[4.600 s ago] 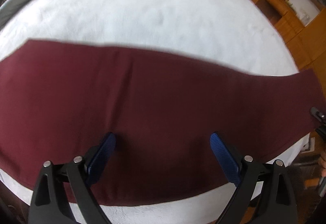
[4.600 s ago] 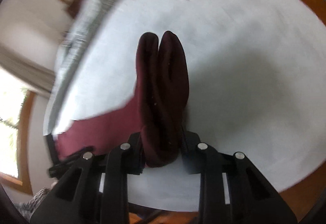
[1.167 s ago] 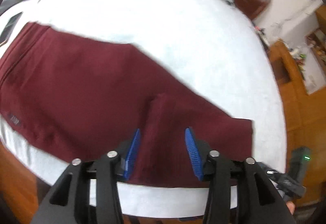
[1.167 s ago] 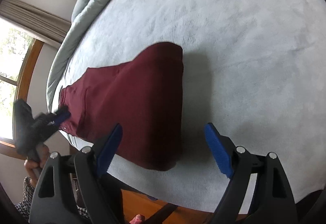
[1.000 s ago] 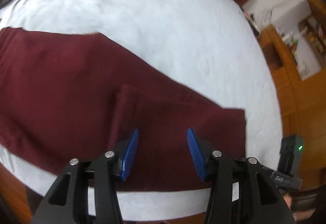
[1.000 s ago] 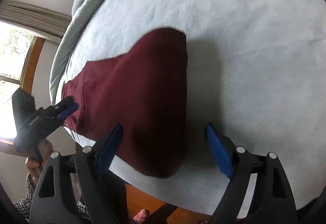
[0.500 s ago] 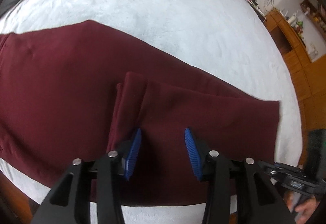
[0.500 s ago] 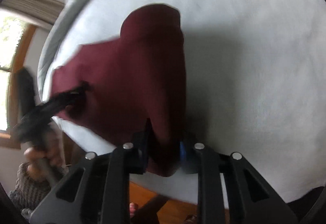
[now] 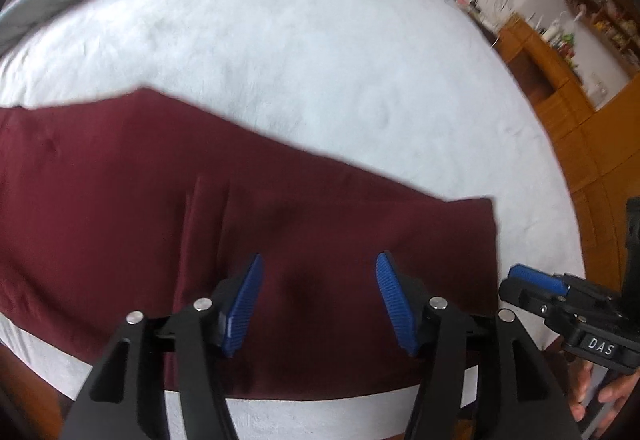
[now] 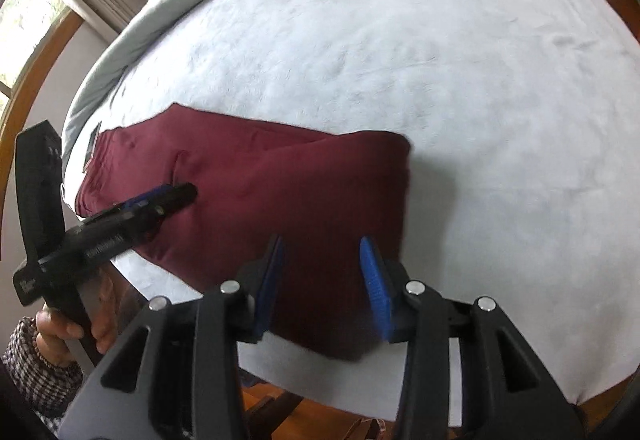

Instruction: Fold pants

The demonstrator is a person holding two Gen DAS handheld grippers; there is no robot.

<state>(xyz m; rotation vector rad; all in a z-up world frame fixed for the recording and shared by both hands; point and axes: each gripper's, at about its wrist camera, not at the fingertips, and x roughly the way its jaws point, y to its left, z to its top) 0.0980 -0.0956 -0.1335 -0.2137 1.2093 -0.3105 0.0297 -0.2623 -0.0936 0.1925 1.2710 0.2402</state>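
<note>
Pants, one pair, folded beneath two open grippers

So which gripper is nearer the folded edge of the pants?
Right. The right gripper hovers open above the pants beside their folded edge. The left gripper, also open, hangs over the doubled leg further in, closer to the leg hems.
</note>
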